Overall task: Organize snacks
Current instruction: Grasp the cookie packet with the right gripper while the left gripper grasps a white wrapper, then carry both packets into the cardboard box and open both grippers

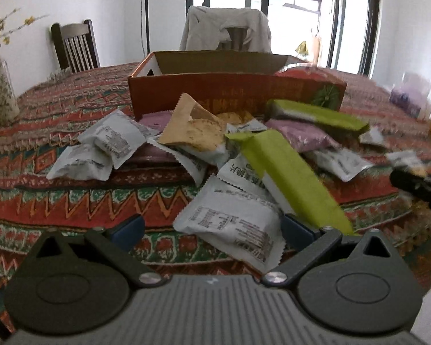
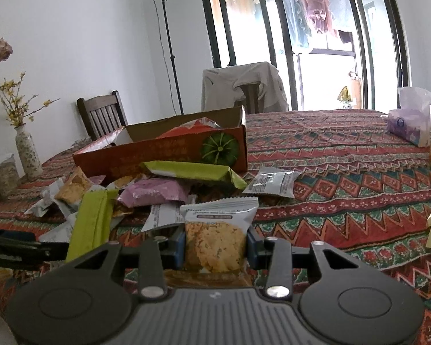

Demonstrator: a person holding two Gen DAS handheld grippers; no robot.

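Right gripper (image 2: 215, 248): nearest the lens, jaws clamped on a cookie packet (image 2: 219, 235), held upright above the patterned tablecloth (image 2: 344, 178). Left gripper (image 1: 212, 228): jaws spread wide, a white snack packet (image 1: 230, 221) lying between them, not gripped. Loose snacks were heaped before the orange cardboard box (image 2: 163, 151), a green wafer pack (image 2: 192, 172) resting against its front. Vase (image 2: 28, 152) stood far left.

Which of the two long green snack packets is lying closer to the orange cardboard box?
The darker green packet, lying flat just in front of the orange cardboard box. The lime green packet sits nearer the cameras, propped up on the pile.
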